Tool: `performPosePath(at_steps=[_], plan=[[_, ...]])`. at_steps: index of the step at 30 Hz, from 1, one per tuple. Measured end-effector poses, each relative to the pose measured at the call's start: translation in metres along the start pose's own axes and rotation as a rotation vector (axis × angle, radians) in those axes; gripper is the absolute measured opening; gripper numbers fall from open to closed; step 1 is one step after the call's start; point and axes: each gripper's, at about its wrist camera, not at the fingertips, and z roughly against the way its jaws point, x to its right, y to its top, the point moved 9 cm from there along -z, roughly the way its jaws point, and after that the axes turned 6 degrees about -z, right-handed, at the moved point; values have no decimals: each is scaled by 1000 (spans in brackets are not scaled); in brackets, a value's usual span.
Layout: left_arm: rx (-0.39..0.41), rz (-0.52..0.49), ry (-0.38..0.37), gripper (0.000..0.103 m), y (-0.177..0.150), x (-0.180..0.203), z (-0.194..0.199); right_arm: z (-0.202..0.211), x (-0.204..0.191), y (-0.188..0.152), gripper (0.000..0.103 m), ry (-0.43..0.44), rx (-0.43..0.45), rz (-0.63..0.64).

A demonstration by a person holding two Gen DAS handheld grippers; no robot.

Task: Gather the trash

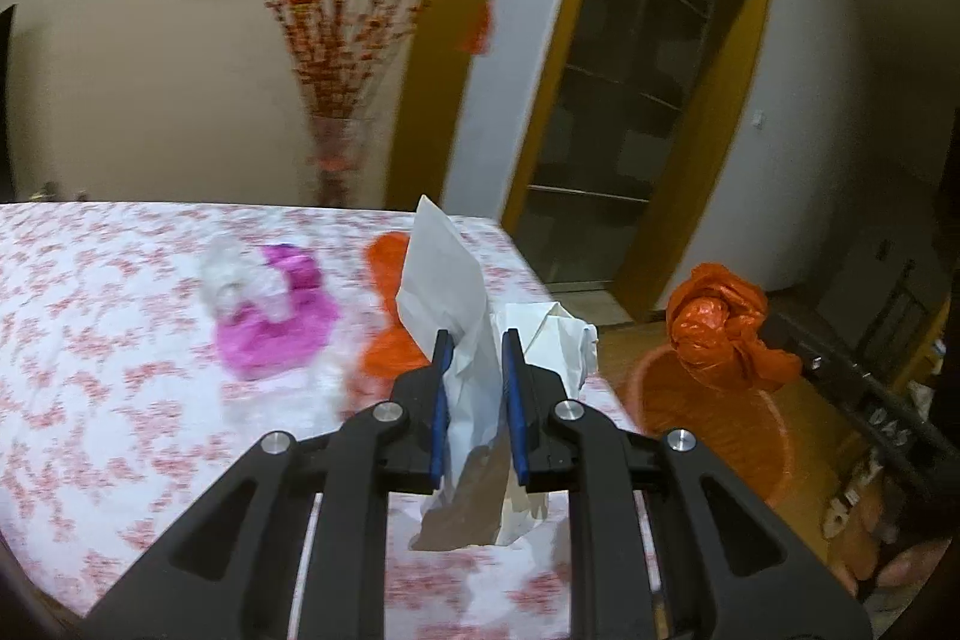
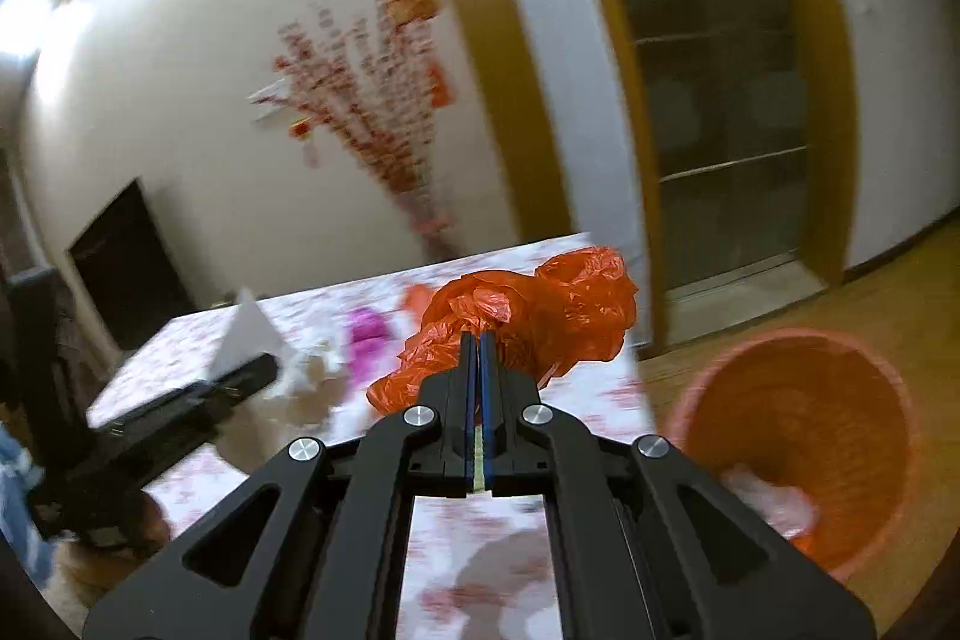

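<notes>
The right gripper [image 2: 480, 340] is clenched on a crumpled orange plastic bag [image 2: 528, 316], lifted above the floral table's [image 2: 510, 550] right edge. The orange bin [image 2: 804, 436] stands on the floor to the right and below, so this arm looks nearer to it and a rightward carry should drop the bag in. The left gripper [image 1: 474, 340] grasps white paper trash [image 1: 444, 274], its long axis upright, with the bin [image 1: 708, 412] further right. 2 scraps, pink [image 1: 276, 322] and orange [image 1: 384, 316], lie on the far left.
</notes>
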Motion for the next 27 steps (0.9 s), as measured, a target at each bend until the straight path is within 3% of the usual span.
performPosePath(at_steps=[6, 12, 20, 27], plan=[[-9, -25, -103, 17, 4, 53, -16, 23, 65, 1, 1, -167, 52, -26], [-19, -59, -198, 17, 6, 110, -33, 41, 118, 0, 1, -269, 77, -78], [-56, -98, -283, 17, -4, 174, -62, 51, 153, -7, 1, -323, 80, -119], [-114, -92, -322, 17, -17, 202, -94, 46, 173, -10, 1, -333, 68, -143]])
